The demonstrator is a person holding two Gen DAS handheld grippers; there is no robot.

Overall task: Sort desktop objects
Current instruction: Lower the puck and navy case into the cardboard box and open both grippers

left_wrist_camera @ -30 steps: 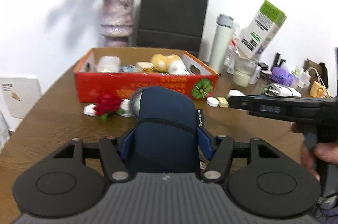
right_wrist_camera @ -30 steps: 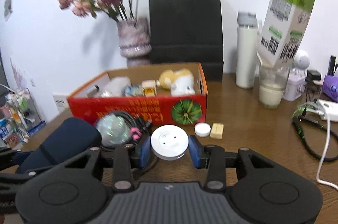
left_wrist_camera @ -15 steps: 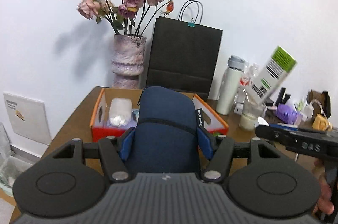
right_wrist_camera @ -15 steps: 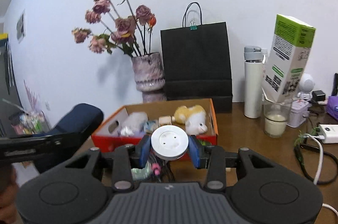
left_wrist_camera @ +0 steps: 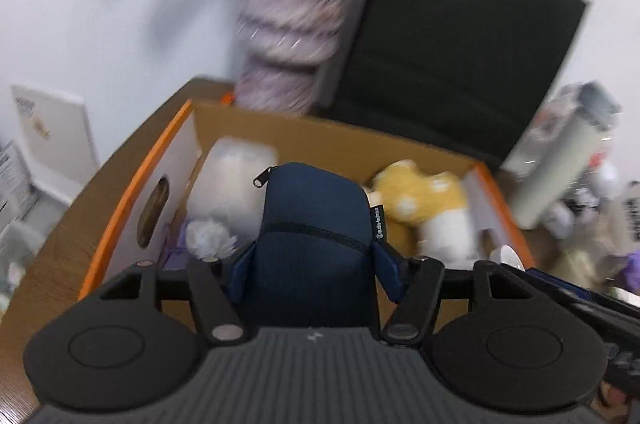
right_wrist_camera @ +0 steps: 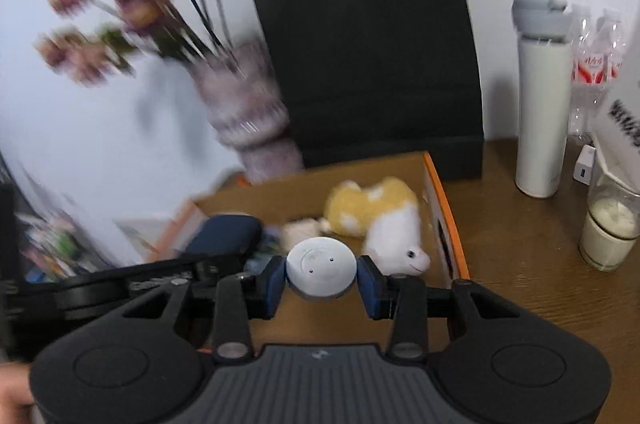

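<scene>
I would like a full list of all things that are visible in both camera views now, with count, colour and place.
cardboard box: 1, orange outside, brown inside, on the table
plush toy: 1, yellow and white, inside the box, right side
pouch: 1, dark blue, held over the box
round disc: 1, white, held over the box
vase: 1, mauve, behind the box, with dried flowers
paper bag: 1, black, against the wall
bottle: 1, white with grey lid, right of the bag
glass of milk: 1, clear, far right
table: 1, brown wood
left gripper: 1, black, shut on the pouch
right gripper: 1, black, shut on the disc
</scene>
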